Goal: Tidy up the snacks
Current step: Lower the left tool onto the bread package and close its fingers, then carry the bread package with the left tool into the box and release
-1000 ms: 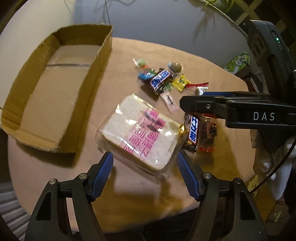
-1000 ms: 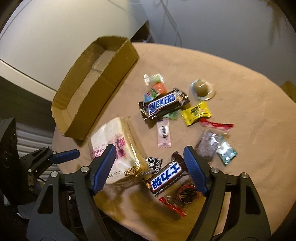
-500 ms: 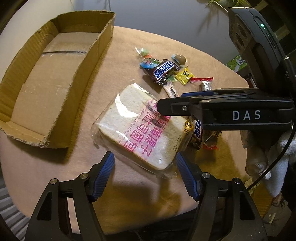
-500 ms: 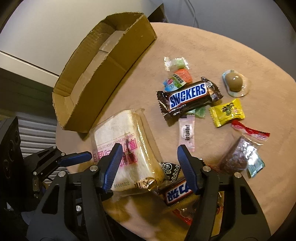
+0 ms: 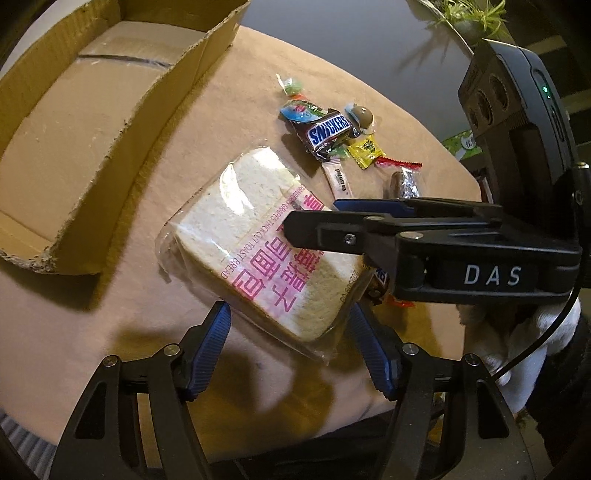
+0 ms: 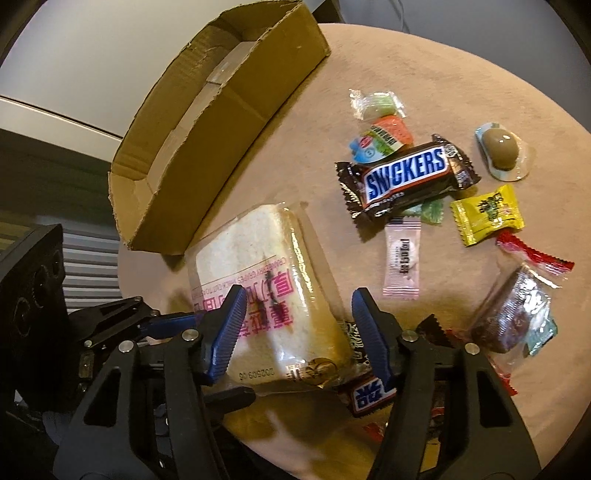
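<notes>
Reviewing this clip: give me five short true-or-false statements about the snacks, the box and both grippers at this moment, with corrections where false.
1. The cardboard box holds several candies. False: nothing shows inside it.
2. The bagged toast bread lies on the table beside the box. True.
3. The Snickers bar sits inside the box. False: it lies on the table among candies.
4. The right gripper straddles one end of the bread. True.
5. The left gripper is clamped shut. False: its jaws stand apart.

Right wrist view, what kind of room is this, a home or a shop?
Probably a home or office corner, not a shop: a round table with a tan cloth, an open brown cardboard box beside loose wrapped snacks, and a green potted plant by the plain wall.
</notes>
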The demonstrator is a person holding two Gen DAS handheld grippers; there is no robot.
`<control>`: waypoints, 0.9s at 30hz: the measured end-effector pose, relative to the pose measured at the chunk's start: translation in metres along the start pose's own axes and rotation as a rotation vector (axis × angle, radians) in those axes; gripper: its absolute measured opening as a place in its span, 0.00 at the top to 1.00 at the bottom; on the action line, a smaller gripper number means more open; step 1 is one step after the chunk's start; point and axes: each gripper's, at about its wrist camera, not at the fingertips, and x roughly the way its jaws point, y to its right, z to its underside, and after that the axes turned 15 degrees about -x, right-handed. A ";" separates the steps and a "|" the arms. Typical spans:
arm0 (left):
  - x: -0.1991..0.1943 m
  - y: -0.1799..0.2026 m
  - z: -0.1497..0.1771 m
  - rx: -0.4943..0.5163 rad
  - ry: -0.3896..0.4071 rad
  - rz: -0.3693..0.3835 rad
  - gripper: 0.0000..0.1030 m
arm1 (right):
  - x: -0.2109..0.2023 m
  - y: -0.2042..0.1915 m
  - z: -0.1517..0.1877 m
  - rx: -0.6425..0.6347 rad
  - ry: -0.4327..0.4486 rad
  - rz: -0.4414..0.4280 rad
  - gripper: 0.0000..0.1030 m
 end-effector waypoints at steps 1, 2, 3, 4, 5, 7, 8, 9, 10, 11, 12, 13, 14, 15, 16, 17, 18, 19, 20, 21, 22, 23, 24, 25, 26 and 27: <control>0.000 -0.001 -0.001 -0.005 -0.010 0.001 0.34 | 0.001 0.000 0.000 0.001 0.001 -0.005 0.41; 0.001 -0.001 -0.002 -0.011 -0.010 0.007 0.34 | 0.002 0.000 -0.001 0.001 0.002 -0.009 0.42; 0.001 -0.002 -0.003 -0.019 -0.012 0.013 0.34 | 0.004 -0.001 -0.002 0.000 0.003 -0.010 0.42; 0.003 -0.002 -0.004 -0.025 -0.014 0.019 0.34 | 0.005 -0.002 -0.003 0.000 0.004 -0.011 0.42; 0.004 -0.002 -0.005 -0.029 -0.015 0.022 0.34 | 0.007 -0.004 -0.005 0.000 0.004 -0.012 0.42; 0.007 -0.004 -0.006 -0.041 -0.017 0.028 0.34 | 0.010 -0.006 -0.008 0.000 0.005 -0.015 0.42; 0.007 -0.004 -0.006 -0.046 -0.019 0.030 0.35 | 0.012 -0.008 -0.010 0.000 0.005 -0.016 0.42; 0.008 -0.004 -0.007 -0.048 -0.020 0.036 0.35 | 0.012 -0.009 -0.010 -0.001 0.006 -0.019 0.42; 0.008 -0.004 -0.007 -0.045 -0.019 0.036 0.36 | 0.013 -0.010 -0.011 -0.001 0.005 -0.022 0.42; 0.007 -0.003 -0.007 -0.043 -0.015 0.036 0.36 | 0.013 -0.012 -0.011 -0.002 0.003 -0.023 0.42; 0.006 -0.003 -0.007 -0.041 -0.012 0.037 0.36 | 0.013 -0.014 -0.012 -0.008 0.002 -0.016 0.42; 0.005 -0.002 -0.008 -0.039 -0.009 0.037 0.36 | 0.013 -0.015 -0.011 -0.012 0.002 -0.012 0.43; 0.005 -0.002 -0.008 -0.038 -0.007 0.037 0.36 | 0.012 -0.016 -0.011 -0.015 0.003 -0.007 0.45; 0.003 -0.003 -0.008 -0.036 -0.004 0.038 0.36 | 0.010 -0.016 -0.010 -0.016 0.005 -0.004 0.46; 0.002 -0.001 -0.009 -0.032 0.000 0.039 0.36 | 0.009 -0.017 -0.010 -0.015 0.007 -0.002 0.47; 0.001 0.000 -0.009 -0.025 0.006 0.037 0.36 | 0.008 -0.017 -0.010 -0.014 0.009 0.000 0.48; -0.004 0.001 -0.008 -0.016 0.016 0.035 0.36 | 0.006 -0.018 -0.010 -0.014 0.012 0.001 0.48; -0.006 0.003 -0.008 -0.009 0.022 0.034 0.36 | 0.003 -0.018 -0.008 -0.014 0.016 0.001 0.49; -0.007 0.004 -0.008 -0.003 0.028 0.034 0.36 | 0.001 -0.018 -0.008 -0.014 0.020 0.002 0.49; -0.010 0.007 -0.008 0.005 0.036 0.035 0.36 | -0.003 -0.018 -0.006 -0.015 0.025 0.004 0.49; -0.013 0.008 -0.007 0.014 0.045 0.036 0.36 | -0.006 -0.019 -0.006 -0.016 0.029 0.005 0.49; -0.016 0.010 -0.007 0.023 0.053 0.036 0.36 | -0.010 -0.020 -0.006 -0.017 0.037 0.008 0.49; -0.020 0.013 -0.007 0.034 0.065 0.038 0.36 | -0.013 -0.021 -0.007 -0.018 0.043 0.011 0.49; -0.023 0.014 -0.007 0.041 0.076 0.039 0.36 | -0.017 -0.022 -0.008 -0.018 0.051 0.014 0.49; -0.027 0.016 -0.007 0.050 0.089 0.040 0.36 | -0.022 -0.024 -0.009 -0.018 0.059 0.018 0.49; -0.031 0.017 -0.008 0.056 0.100 0.041 0.36 | -0.026 -0.025 -0.010 -0.019 0.069 0.022 0.49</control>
